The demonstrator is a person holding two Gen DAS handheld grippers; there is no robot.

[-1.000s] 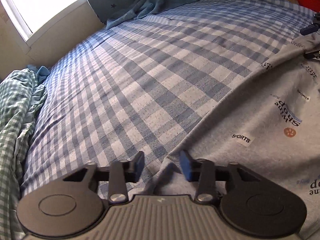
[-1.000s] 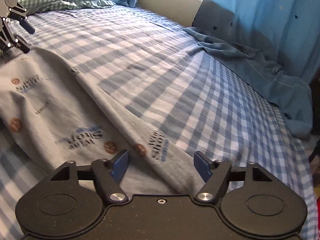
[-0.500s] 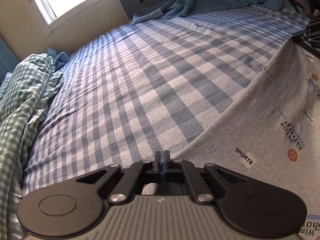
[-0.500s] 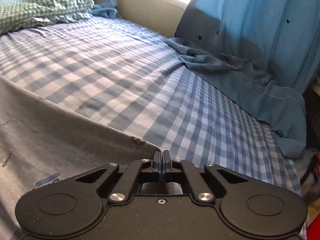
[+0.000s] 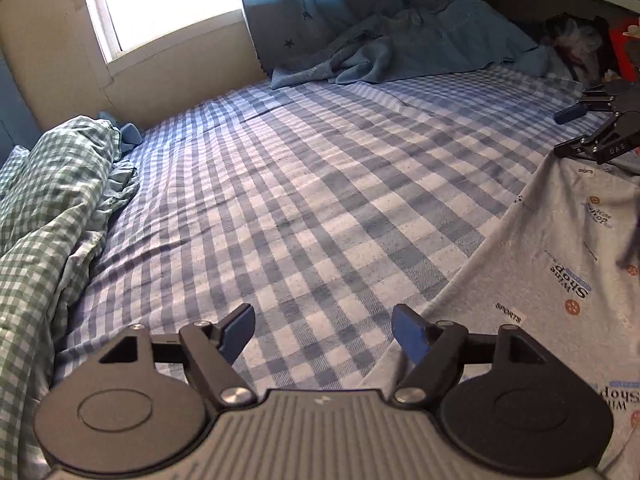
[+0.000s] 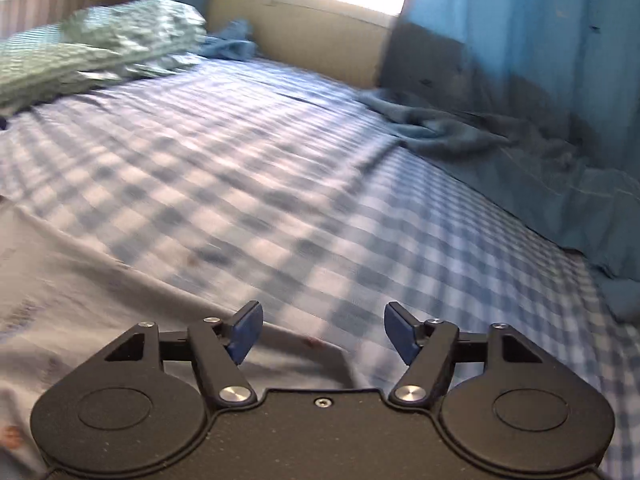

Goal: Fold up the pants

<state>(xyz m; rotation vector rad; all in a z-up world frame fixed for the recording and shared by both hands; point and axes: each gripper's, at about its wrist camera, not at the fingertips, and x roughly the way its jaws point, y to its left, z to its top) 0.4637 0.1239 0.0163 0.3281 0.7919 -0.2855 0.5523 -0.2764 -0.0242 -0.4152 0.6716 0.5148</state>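
Note:
Grey pants printed with words and orange dots lie flat on the blue checked bed sheet, at the right of the left wrist view. My left gripper is open and empty, just left of the pants' edge. The right gripper shows at the far right, open, above the pants' far corner. In the blurred right wrist view the pants lie at lower left under my open, empty right gripper.
A crumpled green checked duvet lies along the left. A blue curtain and blue cloth are heaped at the far side under the window. Dark clutter and a shelf stand at far right.
Both grippers were shut on the pants' edge half a second ago; both have now opened and let it go. The pants have dropped flat, and both cameras have tilted up.

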